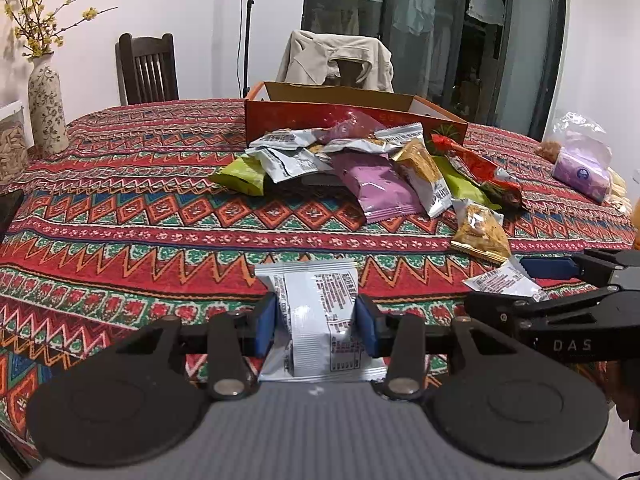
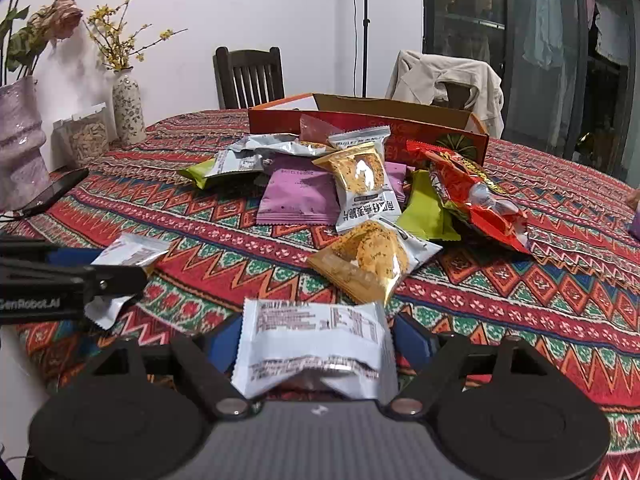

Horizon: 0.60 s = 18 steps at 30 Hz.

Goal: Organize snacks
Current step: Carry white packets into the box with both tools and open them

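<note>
My left gripper [image 1: 316, 322] is shut on a silver snack packet [image 1: 316, 312], held above the near part of the table. My right gripper [image 2: 316, 344] is shut on another silver snack packet [image 2: 312, 344]. Each gripper shows in the other's view: the right one at the right edge [image 1: 532, 280], the left one at the left edge [image 2: 104, 276], each with its packet. A pile of snack packets [image 1: 372, 168] in purple, green, gold, silver and red lies in front of a red cardboard box [image 1: 320, 116]. The pile [image 2: 360, 192] and the box [image 2: 400, 128] also show in the right wrist view.
A patterned tablecloth [image 1: 140, 208] covers the table. A flowered vase [image 1: 46, 108] and a jar [image 2: 86, 136] stand at the far left, with a pale purple vase [image 2: 18, 144] and a dark phone [image 2: 56, 190]. A plastic bag [image 1: 580, 156] lies at the right. Chairs [image 1: 146, 68] stand behind.
</note>
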Each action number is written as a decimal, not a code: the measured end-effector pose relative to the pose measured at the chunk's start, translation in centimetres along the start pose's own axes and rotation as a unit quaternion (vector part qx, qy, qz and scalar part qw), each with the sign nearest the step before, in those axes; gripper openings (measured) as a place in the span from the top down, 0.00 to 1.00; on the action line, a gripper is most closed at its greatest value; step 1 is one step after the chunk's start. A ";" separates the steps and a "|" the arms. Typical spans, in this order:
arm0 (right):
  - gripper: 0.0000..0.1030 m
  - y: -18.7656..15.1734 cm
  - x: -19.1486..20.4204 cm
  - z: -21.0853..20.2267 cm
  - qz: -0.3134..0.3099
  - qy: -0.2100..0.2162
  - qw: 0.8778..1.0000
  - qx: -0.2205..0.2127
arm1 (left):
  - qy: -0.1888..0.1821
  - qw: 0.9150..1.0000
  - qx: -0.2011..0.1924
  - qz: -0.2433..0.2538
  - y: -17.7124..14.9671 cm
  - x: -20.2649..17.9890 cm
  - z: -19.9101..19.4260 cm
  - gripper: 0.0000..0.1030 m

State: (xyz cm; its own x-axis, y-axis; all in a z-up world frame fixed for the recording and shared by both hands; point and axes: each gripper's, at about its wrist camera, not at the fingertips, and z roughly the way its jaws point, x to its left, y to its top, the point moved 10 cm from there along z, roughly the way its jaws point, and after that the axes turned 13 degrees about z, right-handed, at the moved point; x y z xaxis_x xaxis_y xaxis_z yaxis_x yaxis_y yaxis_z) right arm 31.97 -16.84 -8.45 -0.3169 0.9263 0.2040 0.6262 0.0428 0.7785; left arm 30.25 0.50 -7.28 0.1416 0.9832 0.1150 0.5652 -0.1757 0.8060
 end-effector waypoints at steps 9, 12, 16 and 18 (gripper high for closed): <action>0.60 -1.1 1.1 -1.5 -0.004 0.014 1.000 -0.010 | -0.016 1.000 -0.011 0.008 0.4 -0.9 0.0 0.58; 0.62 -1.2 0.7 -1.9 0.011 0.007 1.000 -0.013 | -0.022 1.000 -0.016 0.009 0.8 -1.0 -0.2 0.58; 0.62 -0.2 0.7 -3.3 0.007 0.004 1.000 -0.028 | -0.029 0.999 -0.034 0.001 2.3 -0.4 -0.7 0.58; 0.62 1.0 0.5 -3.8 0.009 0.007 0.999 -0.041 | -0.036 0.998 -0.044 0.001 3.8 0.2 -0.8 0.58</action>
State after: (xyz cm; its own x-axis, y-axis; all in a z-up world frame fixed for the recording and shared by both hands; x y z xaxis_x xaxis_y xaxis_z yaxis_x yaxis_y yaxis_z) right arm 29.76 -17.73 -5.27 -0.3159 0.9214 0.2263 0.5712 -0.0057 0.8208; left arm 31.80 0.08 -3.76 0.2031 0.9761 0.0769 0.4916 -0.1696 0.8541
